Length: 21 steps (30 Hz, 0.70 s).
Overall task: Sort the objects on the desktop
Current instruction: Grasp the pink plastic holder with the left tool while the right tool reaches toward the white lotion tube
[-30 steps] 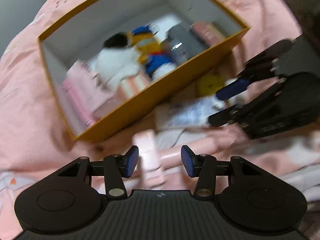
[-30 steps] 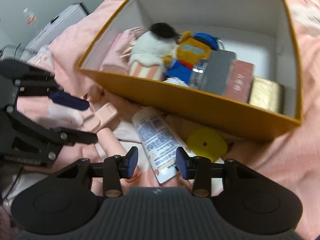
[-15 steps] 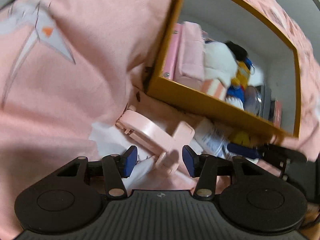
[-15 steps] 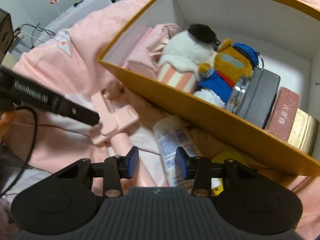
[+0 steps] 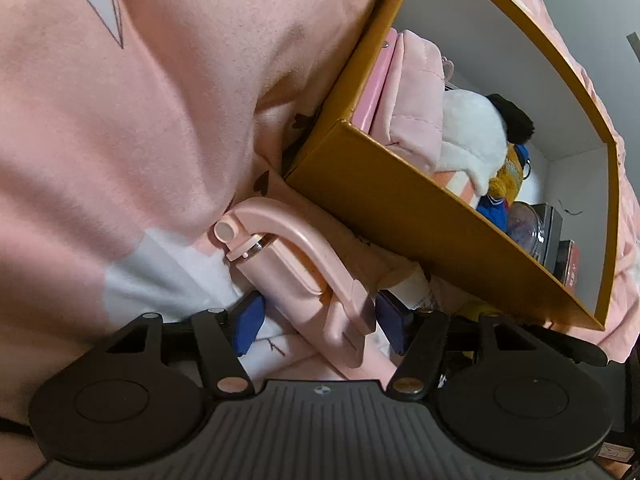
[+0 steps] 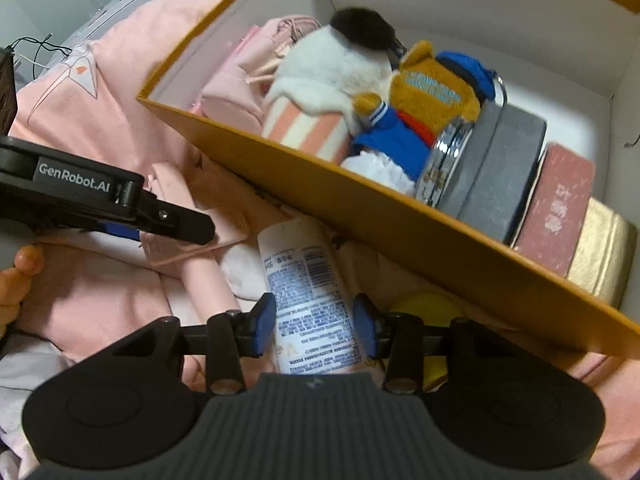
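Your left gripper (image 5: 318, 320) hangs over a pink folding phone stand (image 5: 296, 264) lying on the pink bedding (image 5: 132, 128) just outside the near corner of the mustard-yellow box (image 5: 400, 204). Its jaws have just been opening and now stand wide, the stand's jointed lower end between the blue pads (image 5: 248, 320) with bedding showing on both sides, so neither pad presses it. Your right gripper (image 6: 315, 326) straddles a white tube with blue print (image 6: 308, 284), which lies on the bedding alongside the box's front wall, its far end toward the box. These jaws have widened slightly and sit at a middling gap; the pads stand just beside the tube's sides, and you cannot tell from this view whether they touch it. A yellow round object (image 6: 428, 308) peeks out to the right of the tube, against the box wall. Inside the box sit a pink pouch (image 6: 248, 76), a white plush (image 6: 328, 68), an orange plush in blue (image 6: 432, 92), a grey case (image 6: 500, 160), a red box (image 6: 560, 204) and a gold box (image 6: 600, 248), packed in a row.
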Motion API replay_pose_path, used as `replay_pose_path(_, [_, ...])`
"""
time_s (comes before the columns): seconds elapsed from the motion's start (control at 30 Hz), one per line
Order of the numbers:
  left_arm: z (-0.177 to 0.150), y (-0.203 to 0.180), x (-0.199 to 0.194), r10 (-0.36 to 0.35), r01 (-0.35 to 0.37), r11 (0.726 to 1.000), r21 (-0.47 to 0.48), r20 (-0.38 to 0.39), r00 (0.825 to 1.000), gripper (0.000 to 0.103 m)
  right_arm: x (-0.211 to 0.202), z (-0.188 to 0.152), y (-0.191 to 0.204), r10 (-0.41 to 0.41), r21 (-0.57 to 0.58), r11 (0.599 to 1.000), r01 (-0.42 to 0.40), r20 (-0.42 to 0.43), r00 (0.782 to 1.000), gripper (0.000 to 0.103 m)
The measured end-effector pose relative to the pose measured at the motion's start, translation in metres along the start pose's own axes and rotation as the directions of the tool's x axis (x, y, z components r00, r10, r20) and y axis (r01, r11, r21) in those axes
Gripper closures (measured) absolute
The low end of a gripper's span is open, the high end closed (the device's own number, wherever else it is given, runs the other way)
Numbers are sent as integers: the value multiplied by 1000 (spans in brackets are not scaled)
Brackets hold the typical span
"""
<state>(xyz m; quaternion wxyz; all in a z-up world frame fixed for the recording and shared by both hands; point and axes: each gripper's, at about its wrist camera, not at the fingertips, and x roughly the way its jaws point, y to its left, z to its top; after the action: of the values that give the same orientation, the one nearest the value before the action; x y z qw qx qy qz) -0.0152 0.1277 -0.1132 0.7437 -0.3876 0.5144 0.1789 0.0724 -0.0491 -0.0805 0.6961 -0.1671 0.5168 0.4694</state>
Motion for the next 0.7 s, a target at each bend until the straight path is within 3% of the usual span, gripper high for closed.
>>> replay_pose_path(0.23, [1,-4,7,-7,7,1000,-17,25,1000,33,14,5,-15,65,71,995,-63,-22,998,47])
replay_pose_path(0.43, [-4,-10,-4,-2,3,1000,-11,54,999,35,13,5,-24,120,138,983,-118,-6,993,49])
replay_pose_path(0.7, [-15,-22,-33,20,-21,1000,10,102,995,37,-12,8,-6,149,64,986,-152,48,988,54])
